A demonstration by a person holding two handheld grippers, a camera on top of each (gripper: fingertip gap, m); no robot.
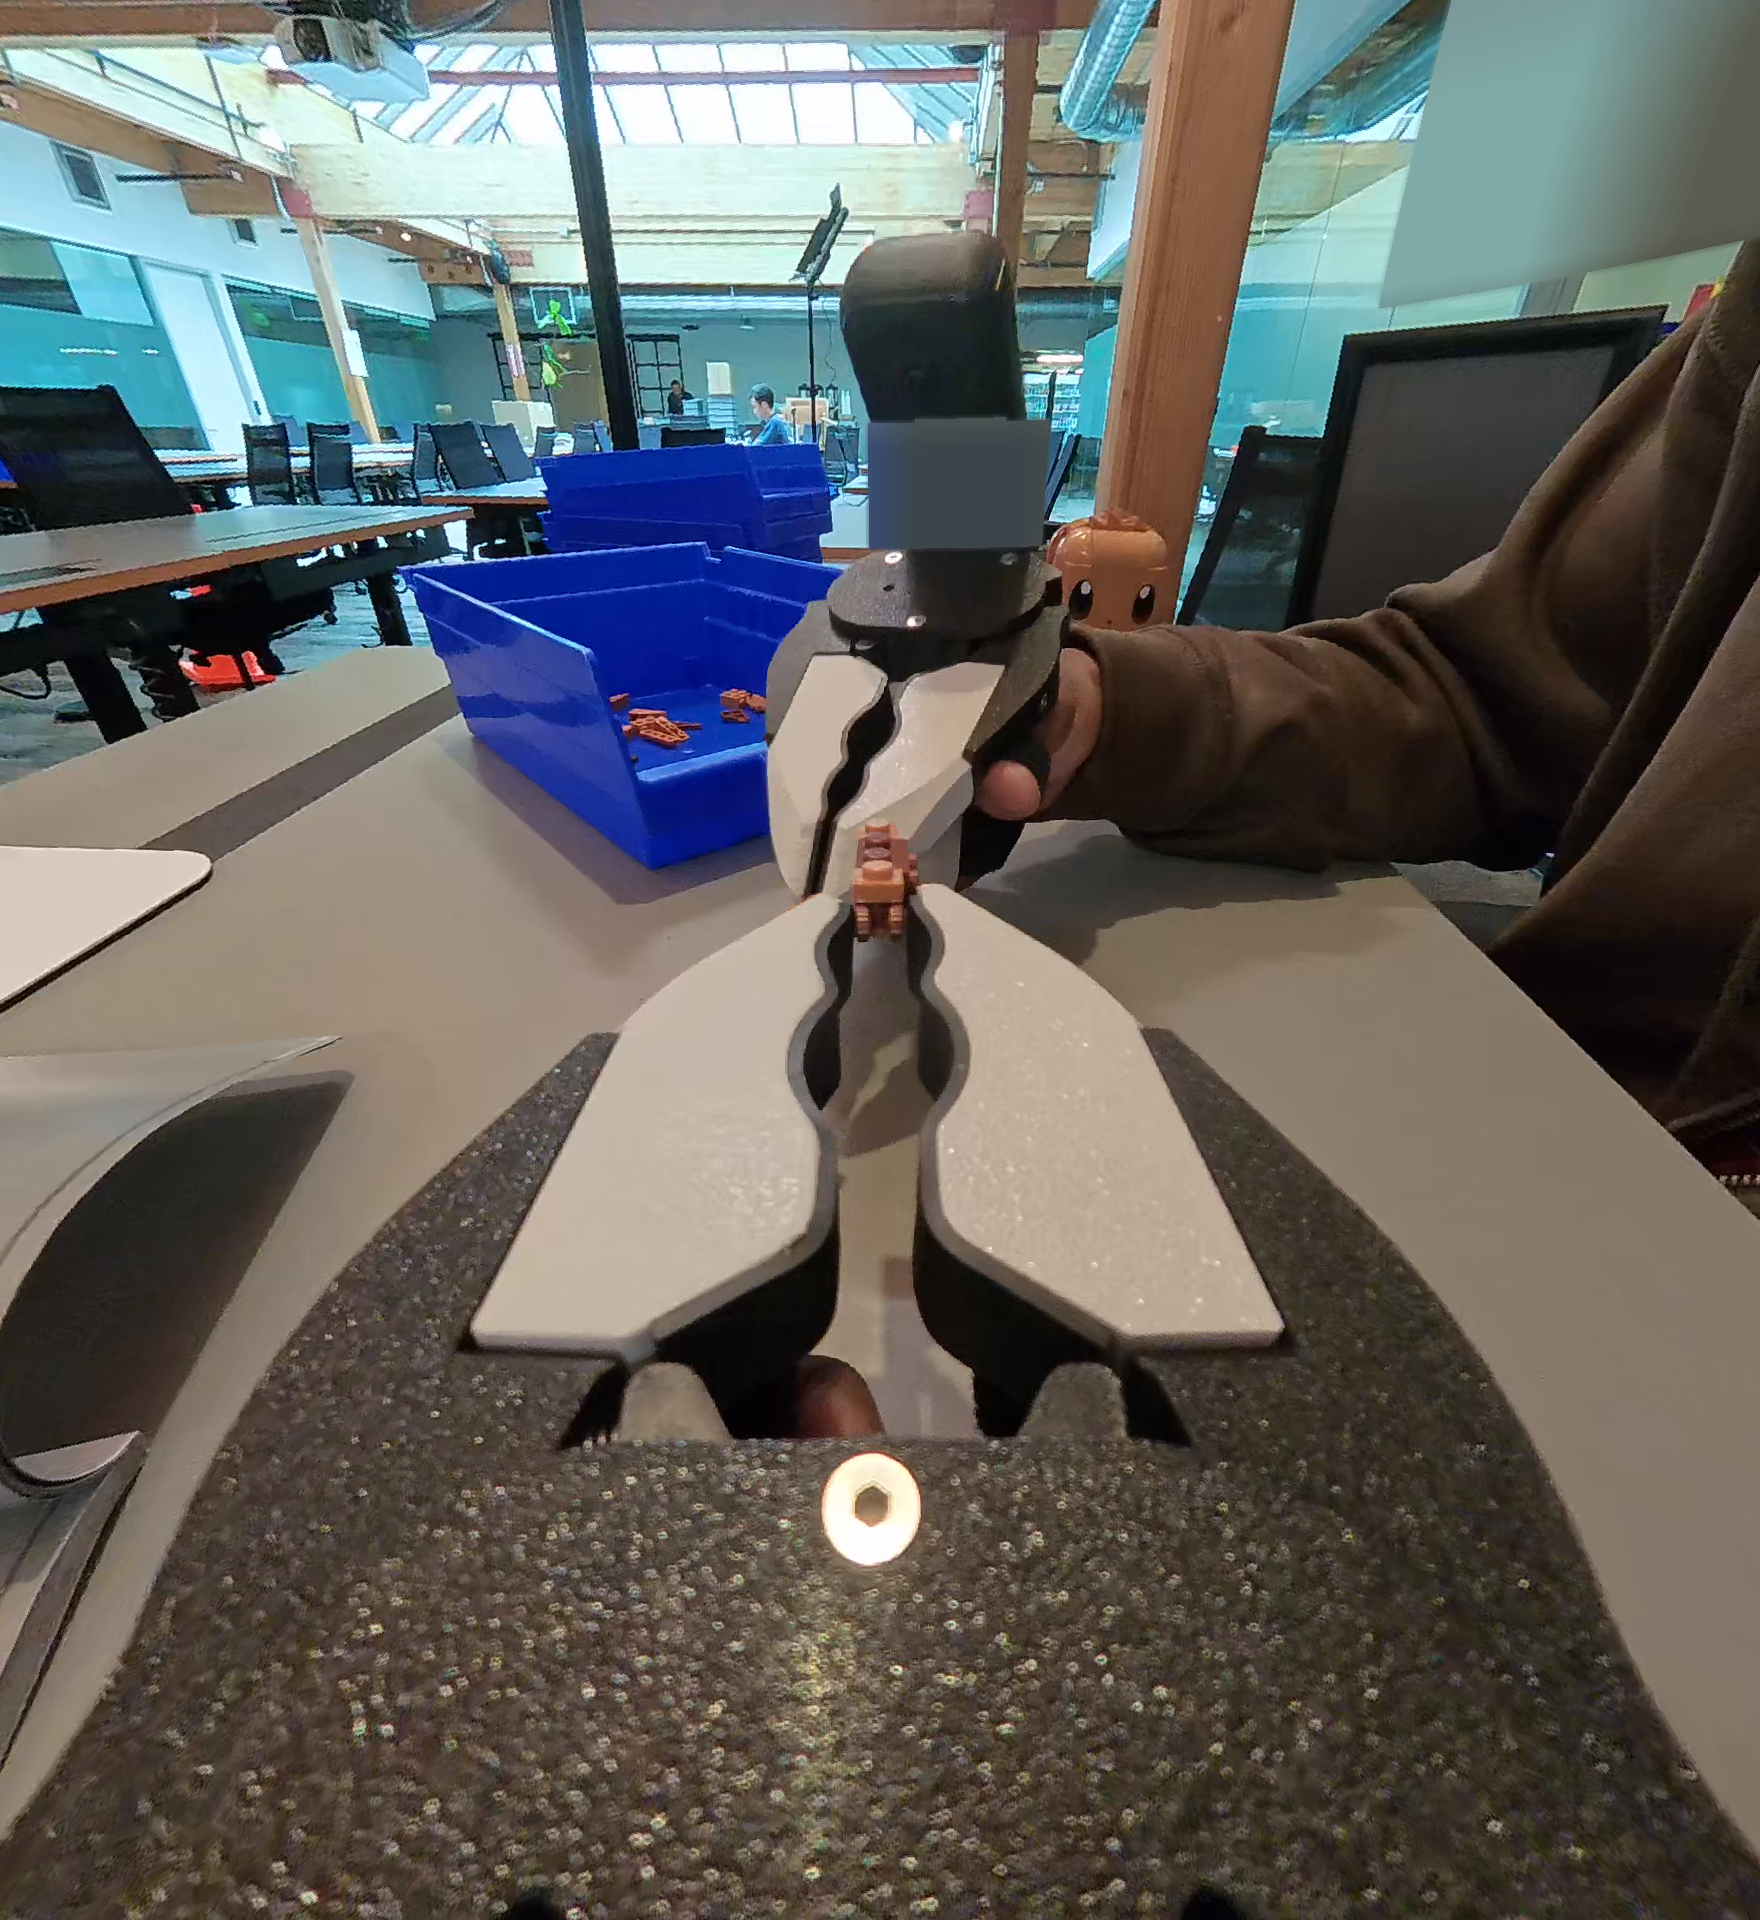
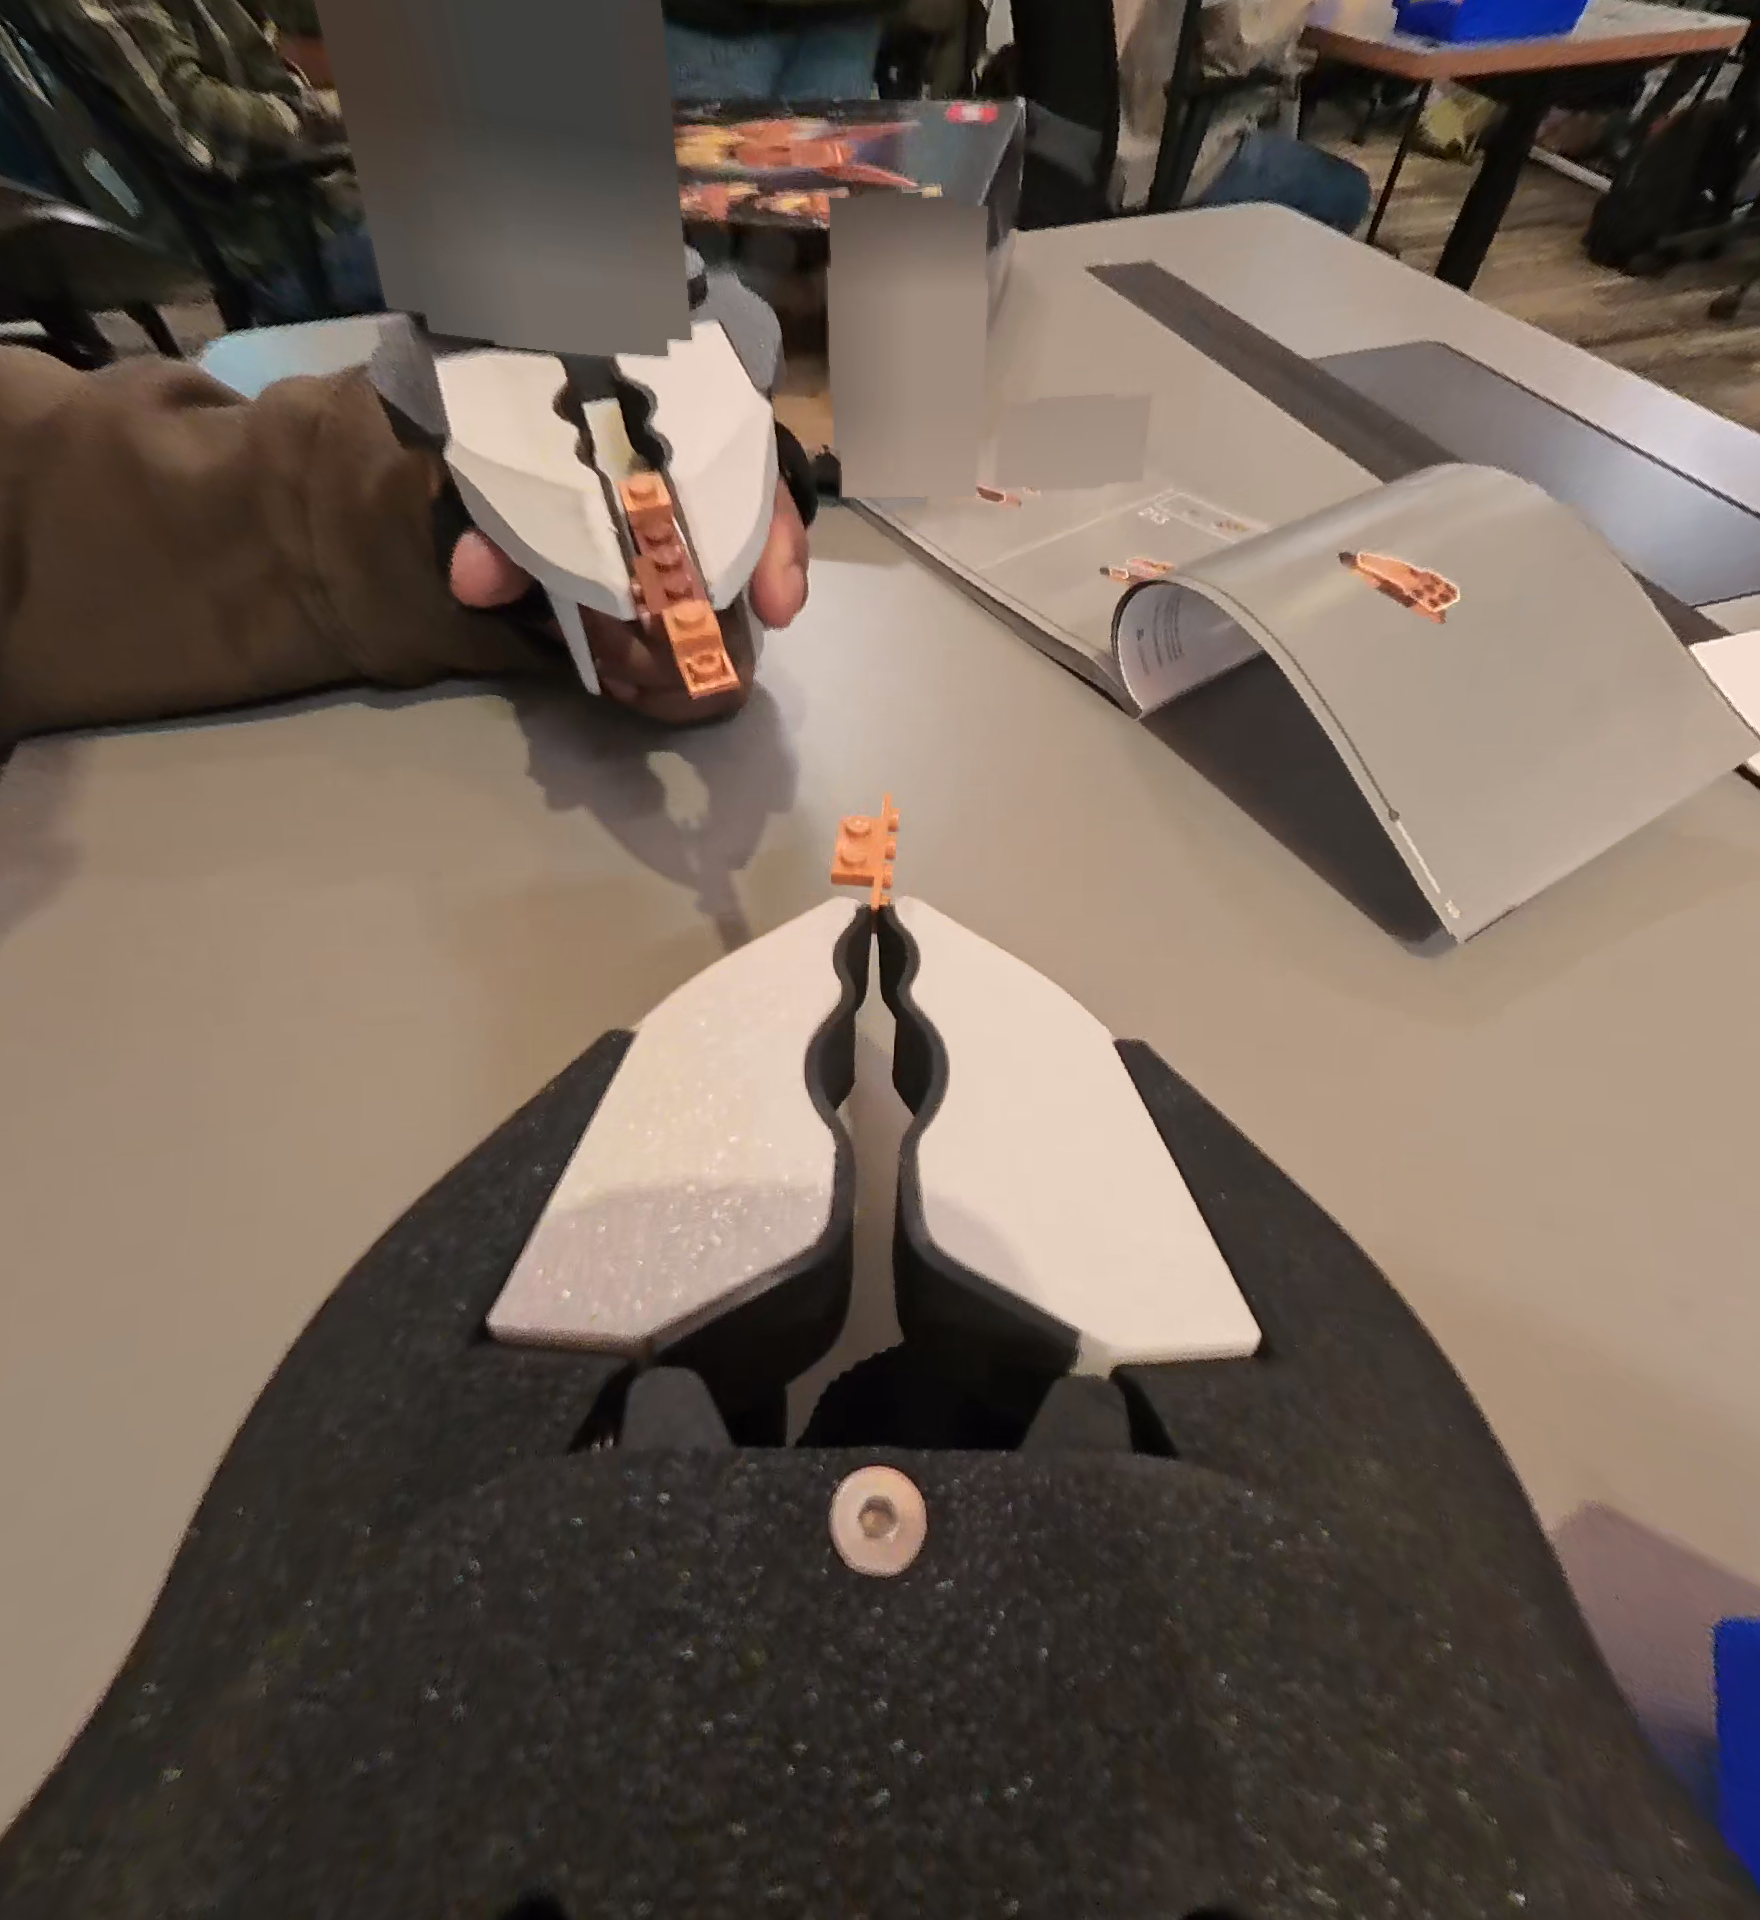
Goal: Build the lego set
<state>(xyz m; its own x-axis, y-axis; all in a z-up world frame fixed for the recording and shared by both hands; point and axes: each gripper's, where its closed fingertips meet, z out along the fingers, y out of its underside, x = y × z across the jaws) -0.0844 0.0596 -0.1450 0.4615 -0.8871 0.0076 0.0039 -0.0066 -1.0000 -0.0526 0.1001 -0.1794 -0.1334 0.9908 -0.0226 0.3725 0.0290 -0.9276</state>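
The left gripper (image 1: 878, 906) has its fingers clamped on a brown stack of lego plates (image 1: 881, 883), held above the grey desk (image 1: 1219, 1091), and from the right wrist view that same assembly (image 2: 670, 582) shows as a long strip of studded plates poking out past the fingertips, with an orange end piece lowest. Facing it, the right gripper (image 2: 877, 906) pinches a small orange hinge plate (image 2: 865, 850) by its thin edge, fingers closed tight on it, the piece standing up just beyond the tips. In the left wrist view the right gripper (image 1: 819, 883) sits tip to tip with the left one, the two pieces near each other; whether they touch is not clear. A hand (image 1: 1037, 738) in a brown sleeve wraps the right gripper's handle. Behind sits a blue bin (image 1: 585, 686) with loose brown pieces (image 1: 663, 725) on its floor. An open instruction booklet (image 2: 1427, 665) lies on the desk, one page curled up in an arch.
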